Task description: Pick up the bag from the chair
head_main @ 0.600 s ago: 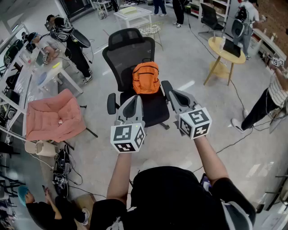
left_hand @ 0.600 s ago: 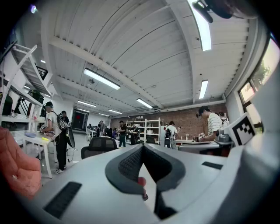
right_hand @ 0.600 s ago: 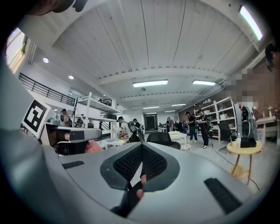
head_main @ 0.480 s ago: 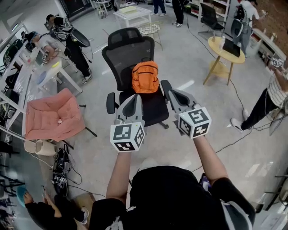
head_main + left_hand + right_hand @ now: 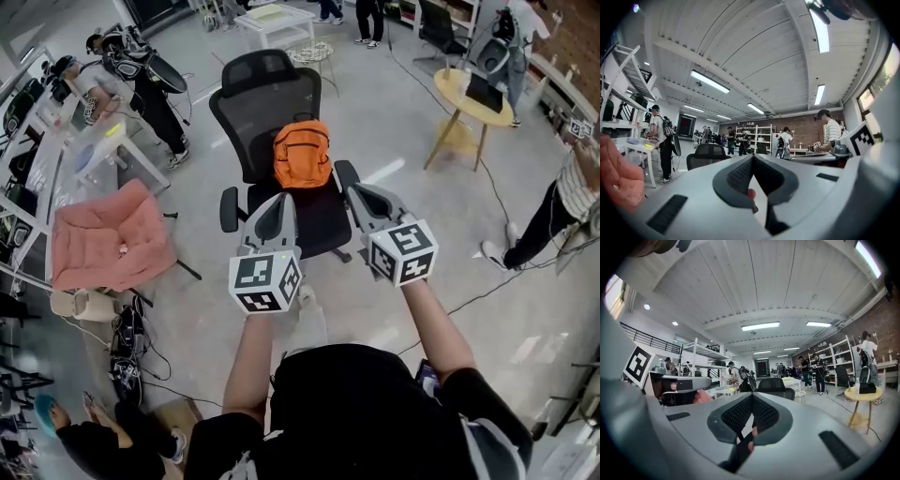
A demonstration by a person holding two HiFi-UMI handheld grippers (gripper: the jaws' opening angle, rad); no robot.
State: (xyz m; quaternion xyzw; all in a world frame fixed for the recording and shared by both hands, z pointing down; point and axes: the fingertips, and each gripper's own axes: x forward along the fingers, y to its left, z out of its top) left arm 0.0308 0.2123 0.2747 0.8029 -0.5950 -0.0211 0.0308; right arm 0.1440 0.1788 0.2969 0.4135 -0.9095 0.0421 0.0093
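Note:
An orange backpack (image 5: 302, 154) stands upright on the seat of a black office chair (image 5: 258, 103), leaning against its mesh back. My left gripper (image 5: 282, 202) is held level just short of the seat's front left, shut and empty. To its right, my right gripper (image 5: 357, 193) points at the chair's right armrest, also shut with nothing in it. In the left gripper view the closed pads (image 5: 740, 176) meet in front of the chair's back (image 5: 707, 153); a sliver of orange shows in the gap. The right gripper view likewise shows closed pads (image 5: 765, 414).
A pink padded chair (image 5: 108, 239) stands at the left beside a long desk (image 5: 56, 150). A round yellow table (image 5: 469, 98) with a laptop is at the right. Several people stand around the room; cables (image 5: 487, 291) trail on the floor at the right.
The chair and backpack sit slightly higher in the head view than before, and both grippers have edged a little closer to the seat. Their jaws stayed shut.

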